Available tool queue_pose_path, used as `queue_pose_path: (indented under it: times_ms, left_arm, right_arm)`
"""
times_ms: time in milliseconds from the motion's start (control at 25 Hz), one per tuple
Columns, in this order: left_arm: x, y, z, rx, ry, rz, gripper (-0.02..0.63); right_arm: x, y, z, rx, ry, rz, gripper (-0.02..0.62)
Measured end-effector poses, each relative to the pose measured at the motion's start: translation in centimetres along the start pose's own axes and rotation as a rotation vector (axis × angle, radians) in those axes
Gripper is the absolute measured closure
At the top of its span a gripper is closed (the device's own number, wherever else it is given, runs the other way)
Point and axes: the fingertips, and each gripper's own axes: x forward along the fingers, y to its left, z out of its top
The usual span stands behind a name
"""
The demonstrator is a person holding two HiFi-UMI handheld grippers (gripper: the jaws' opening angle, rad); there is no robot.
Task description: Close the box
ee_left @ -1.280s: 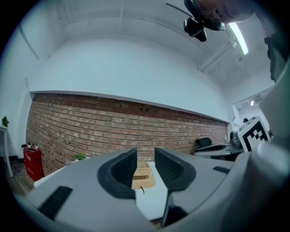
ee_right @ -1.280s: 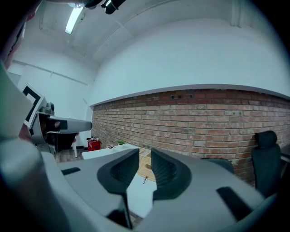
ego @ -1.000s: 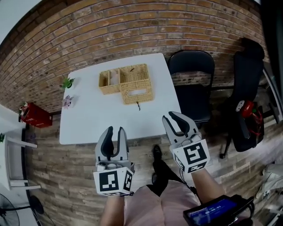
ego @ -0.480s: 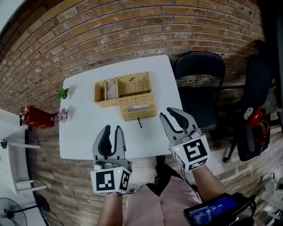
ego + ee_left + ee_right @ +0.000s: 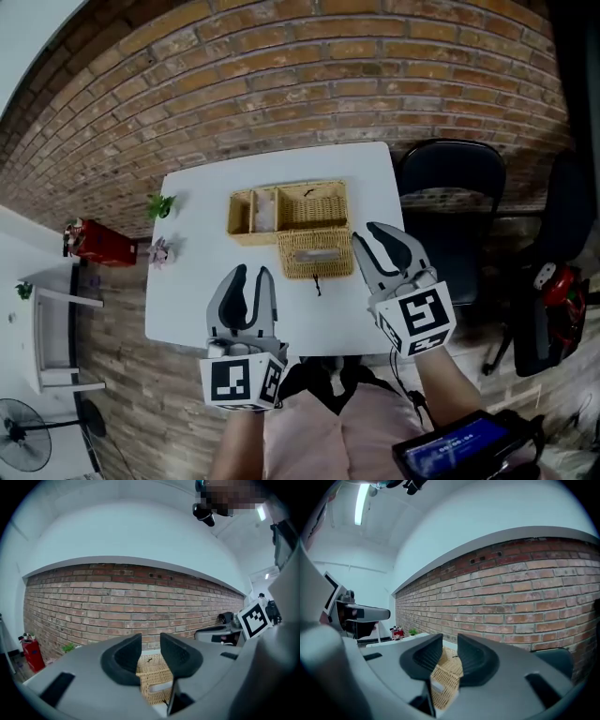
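Note:
A wicker box (image 5: 289, 208) with compartments stands on the white table (image 5: 197, 272). Its woven lid (image 5: 314, 253) lies folded out flat toward me, a small dark tab at its near edge. My left gripper (image 5: 251, 277) hovers over the table's near left part, open and empty. My right gripper (image 5: 375, 242) hangs just right of the lid, open with nothing between its jaws, which are still easing apart. The left gripper view frames the box (image 5: 152, 674) between the jaws of the left gripper (image 5: 151, 641). Past the right gripper (image 5: 450, 644), the lid (image 5: 445, 674) shows ahead.
A black folding chair (image 5: 450, 202) stands right of the table. Two small potted plants (image 5: 161, 204) sit at the table's left edge. A red extinguisher (image 5: 94, 244), a white shelf (image 5: 47, 328) and a fan (image 5: 23, 441) are on the left. Brick floor surrounds the table.
Both grippers have come forward, from short of the table's near edge to over it. The right one now sits beside the lid. The right jaws stand slightly wider.

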Motion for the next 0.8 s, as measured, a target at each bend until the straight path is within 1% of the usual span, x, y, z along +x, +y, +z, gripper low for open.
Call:
queue_pose_path:
  times_ms: [240, 400, 600, 720, 800]
  left_arm:
    - [1.3, 1.3, 0.6, -0.005, -0.02, -0.001, 0.476]
    - [2.9, 2.2, 0.0, -0.017, -0.011, -0.029, 0.476]
    - [4.9, 2.6, -3.3, -0.024, 0.067, -0.115, 0.476]
    - [6.0, 2.9, -6.2, -0.041, 0.121, -0.157, 0.476]
    - [6.8, 3.1, -8.4, -0.053, 0.156, -0.181, 0.464]
  right_arm:
    - [1.5, -0.5, 0.7, -0.011, 0.002, -0.009, 0.494]
    - [2.8, -0.6, 0.3, -0.015, 0.017, -0.02, 0.491]
    - [4.0, -0.3, -2.3, 0.007, 0.089, -0.041, 0.484]
    - [4.4, 0.0, -5.1, 0.039, 0.143, -0.045, 0.474]
    - [4.7, 0.4, -7.4, 0.063, 0.183, -0.037, 0.463]
